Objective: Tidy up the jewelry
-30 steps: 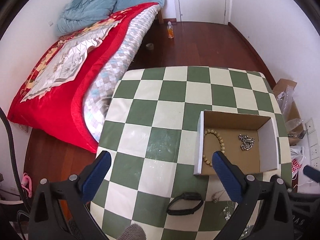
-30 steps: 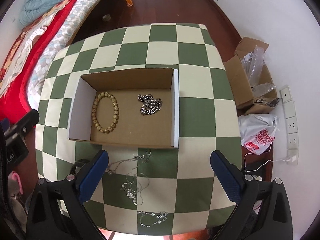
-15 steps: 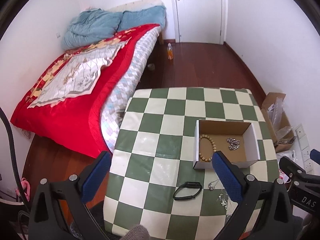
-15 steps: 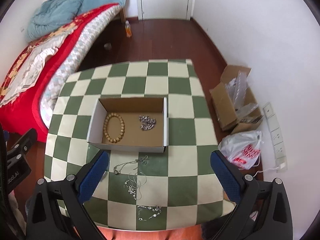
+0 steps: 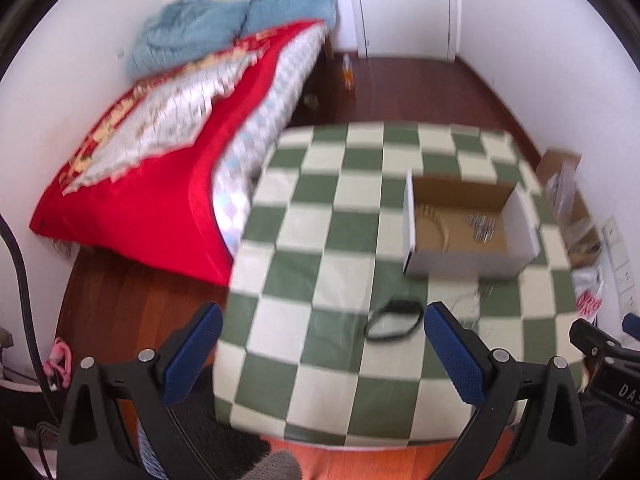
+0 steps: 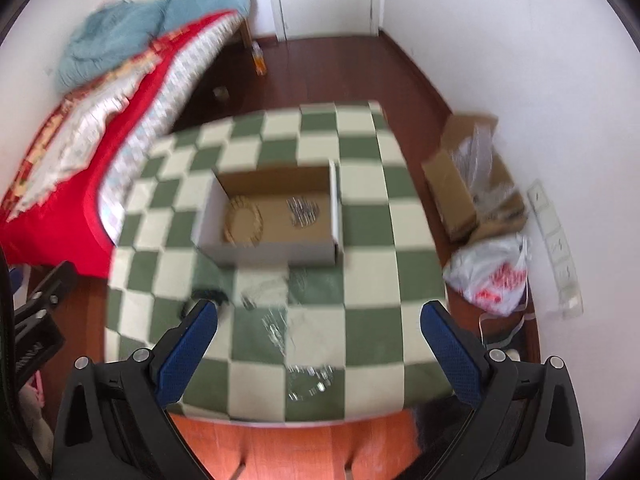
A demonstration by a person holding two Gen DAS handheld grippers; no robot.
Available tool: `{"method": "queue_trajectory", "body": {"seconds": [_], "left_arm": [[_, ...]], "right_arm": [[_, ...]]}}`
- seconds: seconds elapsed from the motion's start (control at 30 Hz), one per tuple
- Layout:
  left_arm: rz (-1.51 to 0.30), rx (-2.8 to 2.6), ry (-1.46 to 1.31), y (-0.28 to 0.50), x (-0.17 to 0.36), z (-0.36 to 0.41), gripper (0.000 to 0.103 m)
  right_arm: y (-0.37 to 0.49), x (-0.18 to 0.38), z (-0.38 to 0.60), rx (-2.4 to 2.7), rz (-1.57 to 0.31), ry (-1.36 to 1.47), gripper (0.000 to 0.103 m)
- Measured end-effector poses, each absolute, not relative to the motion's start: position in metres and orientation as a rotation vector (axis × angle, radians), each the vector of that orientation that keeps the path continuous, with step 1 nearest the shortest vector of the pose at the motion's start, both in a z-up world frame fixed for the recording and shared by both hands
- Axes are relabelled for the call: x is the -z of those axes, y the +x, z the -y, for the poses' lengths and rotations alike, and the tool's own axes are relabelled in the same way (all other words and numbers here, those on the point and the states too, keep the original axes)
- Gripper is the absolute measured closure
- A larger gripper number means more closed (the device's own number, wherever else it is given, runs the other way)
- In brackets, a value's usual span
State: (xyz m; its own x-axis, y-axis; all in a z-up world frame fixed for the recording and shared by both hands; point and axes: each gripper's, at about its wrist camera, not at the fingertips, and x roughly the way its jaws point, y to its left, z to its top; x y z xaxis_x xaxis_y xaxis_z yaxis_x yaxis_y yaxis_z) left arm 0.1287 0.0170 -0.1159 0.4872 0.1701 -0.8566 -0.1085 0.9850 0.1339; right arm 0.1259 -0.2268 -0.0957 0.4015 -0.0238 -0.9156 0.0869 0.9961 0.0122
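Both views are smeared with motion blur, so fine detail is hard to read. In the left wrist view the left gripper (image 5: 322,350) fills the bottom of the frame with its blue pads spread wide and nothing between them. The right gripper (image 6: 318,346) is set the same way in its own view, tongs wide and empty. Between them sits the table (image 5: 316,236) in its green-and-cream checked cloth, filling the centre of each frame. The open cardboard box (image 5: 466,226) stands on it right of centre in the left view, and just left of centre in the right view. Inside it, the beaded bracelet (image 6: 243,226) lies at the left end and the silver chain (image 6: 303,211) toward the right end, apart from each other. Below the box in the frame, loose on the cloth, are a black wristband (image 5: 394,319) and several thin necklaces (image 6: 276,320), too blurred to count. A red-covered bed (image 5: 160,160) occupies the upper left.
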Motion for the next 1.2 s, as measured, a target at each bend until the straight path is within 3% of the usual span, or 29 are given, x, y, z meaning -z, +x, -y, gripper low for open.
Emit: {"method": "queue_trajectory", "body": {"seconds": [0.33, 0.47, 0.73, 0.77, 0.83, 0.87, 1.2], "left_arm": [[-1.245, -0.198, 0.112, 0.156, 0.208, -0.019, 0.001], [-1.279, -0.176, 0.125, 0.170, 0.228, -0.020, 0.001], [-1.336, -0.115, 0.160, 0.186, 0.257, -0.015, 0.001], [-1.346, -0.103, 0.159, 0.187, 0.260, -0.014, 0.001], [-1.356, -0.088, 0.155, 0.189, 0.263, -0.012, 0.001], [-1.359, -0.085, 0.156, 0.189, 0.265, -0.011, 0.001], [-1.376, -0.062, 0.100, 0.197, 0.274, -0.015, 0.005]], "right_arm": [[0.116, 0.226, 0.258, 0.112, -1.450, 0.210, 0.002], [0.110, 0.262, 0.262, 0.125, -1.524, 0.252, 0.010], [0.103, 0.289, 0.250, 0.103, -1.561, 0.227, 0.036], [0.103, 0.288, 0.246, 0.103, -1.551, 0.195, 0.046], [0.105, 0.283, 0.239, 0.109, -1.519, 0.121, 0.085], [0.106, 0.282, 0.238, 0.103, -1.510, 0.109, 0.097], [0.145, 0.258, 0.290, 0.127, -1.433, 0.266, 0.097]]}}
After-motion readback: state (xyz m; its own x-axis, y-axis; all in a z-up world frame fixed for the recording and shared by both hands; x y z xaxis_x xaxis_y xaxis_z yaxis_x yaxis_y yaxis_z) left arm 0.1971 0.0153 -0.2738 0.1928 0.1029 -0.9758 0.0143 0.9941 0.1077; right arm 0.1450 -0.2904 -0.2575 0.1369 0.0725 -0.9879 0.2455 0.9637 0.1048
